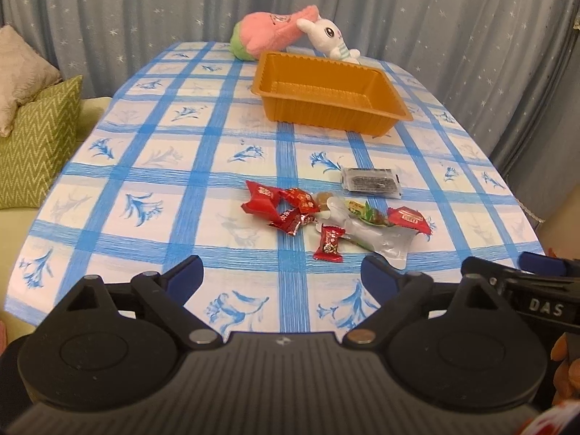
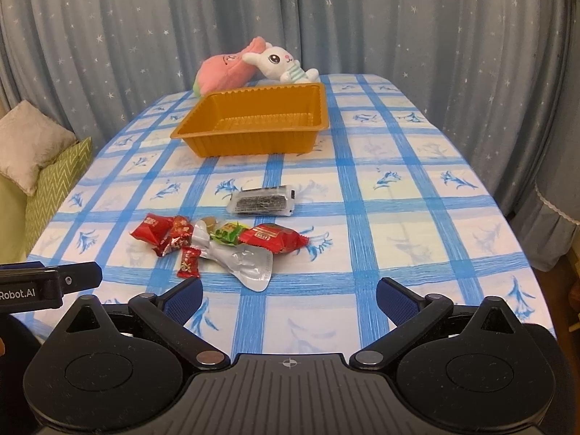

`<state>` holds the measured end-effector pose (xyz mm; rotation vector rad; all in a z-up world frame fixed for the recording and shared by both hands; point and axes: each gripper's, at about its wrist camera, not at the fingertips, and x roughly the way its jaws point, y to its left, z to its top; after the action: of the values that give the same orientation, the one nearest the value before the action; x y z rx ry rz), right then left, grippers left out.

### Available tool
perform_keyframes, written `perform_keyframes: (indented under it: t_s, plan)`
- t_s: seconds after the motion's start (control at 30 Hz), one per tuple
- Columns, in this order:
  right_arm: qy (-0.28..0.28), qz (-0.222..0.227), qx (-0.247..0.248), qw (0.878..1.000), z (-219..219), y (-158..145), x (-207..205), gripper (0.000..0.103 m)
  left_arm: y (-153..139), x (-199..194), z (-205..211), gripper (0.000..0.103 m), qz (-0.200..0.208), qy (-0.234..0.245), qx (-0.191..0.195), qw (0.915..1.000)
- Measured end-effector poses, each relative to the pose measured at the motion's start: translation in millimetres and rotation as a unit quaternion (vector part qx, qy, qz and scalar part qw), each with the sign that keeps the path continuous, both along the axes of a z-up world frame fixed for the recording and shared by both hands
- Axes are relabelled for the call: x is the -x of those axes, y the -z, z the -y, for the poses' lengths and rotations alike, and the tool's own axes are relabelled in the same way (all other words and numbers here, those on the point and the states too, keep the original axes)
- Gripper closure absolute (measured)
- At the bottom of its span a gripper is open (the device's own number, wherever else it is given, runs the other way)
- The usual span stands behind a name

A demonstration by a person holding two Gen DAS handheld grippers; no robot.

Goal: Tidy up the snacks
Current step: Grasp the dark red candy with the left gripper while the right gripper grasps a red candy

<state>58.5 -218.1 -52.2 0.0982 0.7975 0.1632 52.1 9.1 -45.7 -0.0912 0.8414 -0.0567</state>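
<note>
Both tools hang over the near edge of the table [image 2: 398, 166], side by side. The left tool [image 1: 282, 272] has its fingers spread wide and grips nothing; the right tool [image 2: 288, 291] is likewise spread and empty.

The snacks lie in a loose heap near the middle of the table: several red candies [image 1: 268, 199], a small red candy [image 2: 189, 262] nearest the tools, a silver pouch [image 2: 246, 262], a green wrapper [image 2: 228, 233], a larger red packet [image 2: 273, 237] and, a little apart toward the far side, a dark packet [image 2: 262, 201]. The orange tray [image 2: 253, 143] stands empty beyond them, well apart from the heap. Two plush toys [image 2: 253, 65] lie behind the tray.

Risks noted:
- The wrappers overlap and touch. A pinch into the heap may take two pieces at once, or drag a neighbour along.
- The silver pouch lies flat; fingers closing on it are likely to slide over it rather than lift it.
- The small candy is slippery and light; a partial pinch on its twisted end could drop it on the way.
- The tray looks thin and light. A tool striking its rim could shove it into the toys.
- The two tools are close together; reaching at once invites a collision.
</note>
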Motion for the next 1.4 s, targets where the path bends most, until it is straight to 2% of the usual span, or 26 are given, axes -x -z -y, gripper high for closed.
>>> perform_keyframes:
  t_s: [0.13, 0.2, 0.3, 0.43, 0.6, 0.77, 0.9, 1.23, 1.4]
  plan:
    - [0.008, -0.011, -0.009, 1.0, 6, 13, -15, 0.018, 14, -18, 5, 0.017, -0.013, 0.014, 0.002, 0.9998]
    - [0.014, -0.013, -0.015, 1.0, 9, 17, -22, 0.023, 22, -28, 8, 0.023, -0.021, 0.021, 0.004, 0.9996]
    - [0.023, -0.011, -0.018, 1.0, 14, 22, -33, 0.026, 32, -42, 15, 0.031, -0.033, 0.035, 0.006, 0.9988]
    - [0.037, -0.012, -0.026, 0.999, 20, 29, -46, 0.027, 44, -61, 26, 0.043, -0.041, 0.06, 0.005, 0.9973]
    - [0.052, -0.017, -0.033, 0.998, 25, 39, -61, 0.027, 60, -80, 39, 0.072, -0.043, 0.088, -0.009, 0.9952]
    - [0.058, -0.02, -0.036, 0.997, 28, 45, -71, 0.027, 69, -87, 47, 0.077, -0.038, 0.105, -0.016, 0.9937]
    - [0.057, -0.023, -0.041, 0.997, 27, 47, -76, 0.027, 74, -89, 51, 0.089, -0.036, 0.109, -0.019, 0.9932]
    - [0.034, -0.032, -0.074, 0.996, 5, 48, -96, 0.027, 60, -87, 37, 0.091, -0.017, 0.087, -0.016, 0.9959]
    - [0.042, -0.059, -0.087, 0.994, -5, 59, -114, 0.037, 58, -89, 33, 0.091, -0.013, 0.082, -0.012, 0.9965]
